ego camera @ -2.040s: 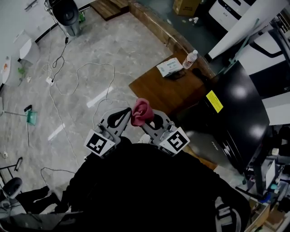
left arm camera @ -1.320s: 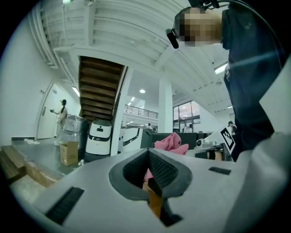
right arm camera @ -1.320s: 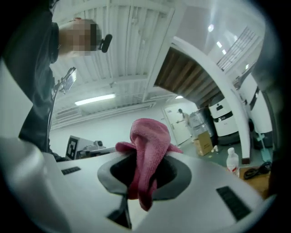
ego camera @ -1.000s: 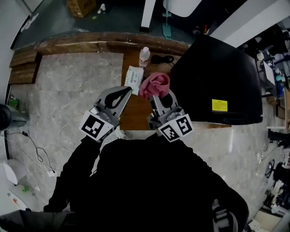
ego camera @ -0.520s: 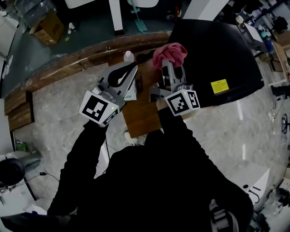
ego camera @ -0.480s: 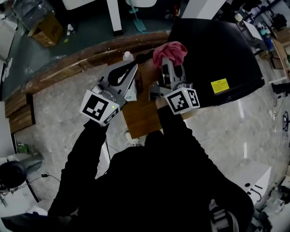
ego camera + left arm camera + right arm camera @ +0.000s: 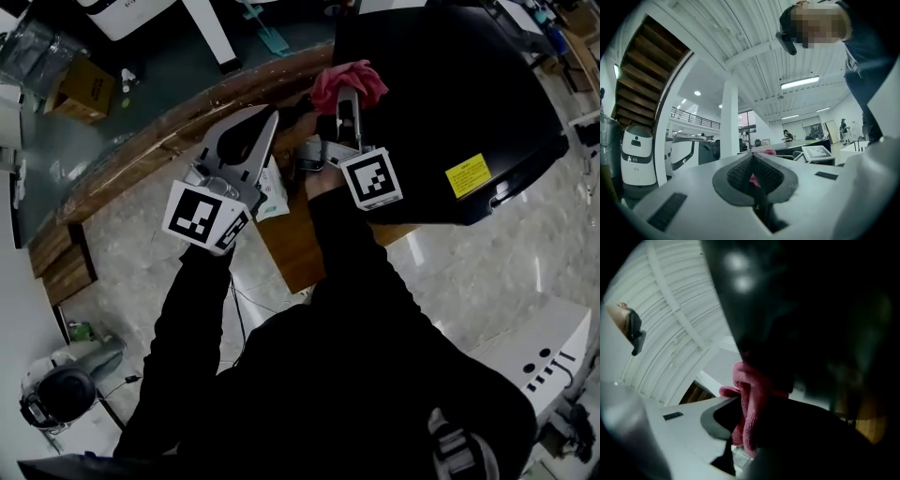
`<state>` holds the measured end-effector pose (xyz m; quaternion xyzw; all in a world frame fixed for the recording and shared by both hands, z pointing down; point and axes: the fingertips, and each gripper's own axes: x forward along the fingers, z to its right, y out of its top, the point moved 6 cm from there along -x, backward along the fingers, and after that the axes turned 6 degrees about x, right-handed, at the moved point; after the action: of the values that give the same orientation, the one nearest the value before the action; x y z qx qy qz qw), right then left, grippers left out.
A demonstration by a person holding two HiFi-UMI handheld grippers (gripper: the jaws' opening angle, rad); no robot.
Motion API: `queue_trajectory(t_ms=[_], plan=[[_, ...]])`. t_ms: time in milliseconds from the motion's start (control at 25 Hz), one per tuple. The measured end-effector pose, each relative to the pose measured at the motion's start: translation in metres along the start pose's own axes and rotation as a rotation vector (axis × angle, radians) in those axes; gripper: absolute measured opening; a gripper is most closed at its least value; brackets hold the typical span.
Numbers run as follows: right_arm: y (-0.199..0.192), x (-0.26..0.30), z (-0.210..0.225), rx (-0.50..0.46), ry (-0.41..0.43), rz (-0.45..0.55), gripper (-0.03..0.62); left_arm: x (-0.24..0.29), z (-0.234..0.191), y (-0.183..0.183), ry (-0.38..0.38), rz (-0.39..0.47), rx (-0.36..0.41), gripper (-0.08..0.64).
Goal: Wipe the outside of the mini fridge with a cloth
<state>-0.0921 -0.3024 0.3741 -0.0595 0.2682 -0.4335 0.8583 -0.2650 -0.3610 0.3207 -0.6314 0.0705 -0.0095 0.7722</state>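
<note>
The black mini fridge [image 7: 450, 84] fills the upper right of the head view, with a yellow sticker [image 7: 469, 175] on its top. My right gripper [image 7: 347, 97] is shut on a pink cloth [image 7: 349, 81], which bunches against the fridge's left edge. In the right gripper view the cloth [image 7: 749, 401] is pressed to the dark glossy fridge wall [image 7: 811, 310]. My left gripper [image 7: 269, 118] hovers just left of it, shut and holding nothing. In the left gripper view its jaws [image 7: 752, 155] meet at the tip, with the pink cloth [image 7: 753, 178] showing through the gap behind them.
A low wooden table [image 7: 298, 251] stands under both grippers with a tissue pack [image 7: 274, 190] on it. A wooden curb [image 7: 141, 141] runs across the floor behind. A cardboard box [image 7: 81, 81] sits at the far left. A white machine [image 7: 553, 356] is at the lower right.
The head view has swung round, so the fridge now sits closer and higher. My right gripper has carried the cloth up to the fridge's left edge. The left gripper stayed alongside it.
</note>
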Motion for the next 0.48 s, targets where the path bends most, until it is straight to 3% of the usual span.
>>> queue_trajectory(t_ms=[160,360,480], plan=[[-0.001,-0.003,0.030,0.124,-0.116,0.062,0.086,0.011,-0.004,-0.008,-0.017,-0.017,-0.001,0.002],[-0.010,-0.006,0.056,0.294,-0.152,0.073,0.087,0.030,-0.003,-0.031,-0.053,-0.054,-0.021,0.002],[-0.018,-0.018,0.083,0.346,-0.205,0.066,0.086,0.038,0.004,-0.055,-0.074,-0.094,-0.032,0.002]])
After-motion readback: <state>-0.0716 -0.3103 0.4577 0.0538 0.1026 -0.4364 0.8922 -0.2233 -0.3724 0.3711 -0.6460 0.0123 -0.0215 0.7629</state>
